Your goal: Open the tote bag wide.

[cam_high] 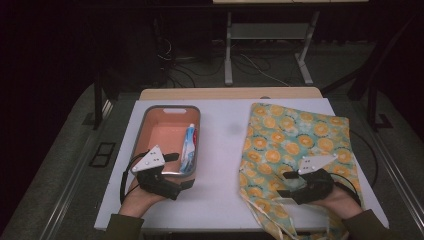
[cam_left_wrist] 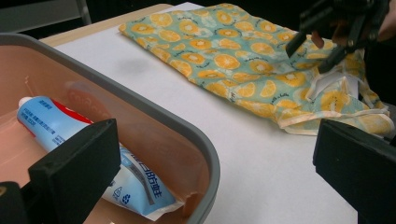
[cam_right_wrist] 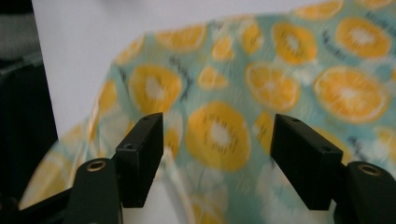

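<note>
An orange-lined grey tray [cam_high: 145, 121] sits on the left of the white tabletop [cam_high: 220, 150]. A blue and white toothpaste tube [cam_high: 189, 147] lies along its right wall. My left gripper [cam_high: 179, 171] stands open at the tray's near right corner, its jaws either side of the rim [cam_left_wrist: 154, 112] with the tube [cam_left_wrist: 93, 154] just ahead. A teal cloth with orange-slice print [cam_high: 295, 135] is spread on the right. My right gripper [cam_high: 285, 185] hovers open over its near part, nothing between the jaws. The cloth [cam_right_wrist: 289, 60] lies below my right gripper [cam_right_wrist: 217, 154].
Bare white tabletop [cam_left_wrist: 224, 140] lies between tray and cloth. The cloth's near end hangs over the table's front edge [cam_high: 270, 222]. From the left gripper view the right gripper [cam_left_wrist: 327, 42] is over the cloth [cam_left_wrist: 224, 51]. Table legs and cables stand on the floor beyond.
</note>
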Motion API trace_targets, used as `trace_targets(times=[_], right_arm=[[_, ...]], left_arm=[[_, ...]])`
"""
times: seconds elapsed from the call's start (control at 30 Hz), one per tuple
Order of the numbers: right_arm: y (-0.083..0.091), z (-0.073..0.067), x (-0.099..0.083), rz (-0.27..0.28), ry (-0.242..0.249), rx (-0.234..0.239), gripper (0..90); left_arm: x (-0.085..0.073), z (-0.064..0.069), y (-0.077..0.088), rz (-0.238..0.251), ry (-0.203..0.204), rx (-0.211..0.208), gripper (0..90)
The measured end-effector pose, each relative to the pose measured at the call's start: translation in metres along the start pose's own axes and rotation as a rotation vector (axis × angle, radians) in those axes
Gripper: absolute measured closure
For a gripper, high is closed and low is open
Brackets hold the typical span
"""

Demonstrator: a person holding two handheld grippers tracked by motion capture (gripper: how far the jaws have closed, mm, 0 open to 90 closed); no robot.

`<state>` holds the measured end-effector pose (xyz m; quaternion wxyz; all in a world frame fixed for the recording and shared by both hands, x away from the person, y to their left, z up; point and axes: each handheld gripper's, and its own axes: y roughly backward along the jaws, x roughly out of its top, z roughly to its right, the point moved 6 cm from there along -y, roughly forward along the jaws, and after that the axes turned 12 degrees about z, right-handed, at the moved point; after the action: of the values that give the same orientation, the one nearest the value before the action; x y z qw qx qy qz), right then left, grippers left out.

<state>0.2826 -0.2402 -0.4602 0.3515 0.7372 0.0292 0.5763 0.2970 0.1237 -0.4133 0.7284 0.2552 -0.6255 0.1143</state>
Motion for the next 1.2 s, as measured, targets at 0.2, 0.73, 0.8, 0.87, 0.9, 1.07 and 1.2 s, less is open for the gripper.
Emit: trace_targets(times=[0.2, 0.73, 0.8, 0.87, 0.9, 1.07, 1.2], right_arm=[[-0.01, -0.001, -0.022, -0.102, 0.043, -0.006, 38.9], [-0.021, 0.006, -0.012, -0.083, 0.028, 0.001, 89.6], [-0.025, 0.007, -0.005, -0.068, 0.012, 0.001, 89.6], [-0.031, 0.009, 0.003, -0.059, 0.009, -0.014, 89.7], [-0.034, 0.009, 0.007, -0.055, 0.008, -0.013, 89.7], [-0.056, 0.012, 0.027, -0.051, -0.003, -0.033, 89.7], [-0.075, 0.016, 0.043, -0.037, -0.025, -0.051, 89.7]], left_arm=[[0.0, 0.0, 0.0, -0.002, -0.001, 0.0, 0.0], [0.0, 0.0, 0.0, -0.002, -0.001, 0.003, 0.0], [0.0, 0.0, 0.0, -0.002, -0.001, 0.003, 0.0], [0.0, 0.0, 0.0, -0.003, -0.001, 0.003, 0.0], [0.0, 0.0, 0.0, -0.003, -0.001, 0.003, 0.0], [0.0, 0.0, 0.0, -0.003, -0.001, 0.002, 0.0], [0.0, 0.0, 0.0, -0.002, -0.001, -0.001, 0.0]])
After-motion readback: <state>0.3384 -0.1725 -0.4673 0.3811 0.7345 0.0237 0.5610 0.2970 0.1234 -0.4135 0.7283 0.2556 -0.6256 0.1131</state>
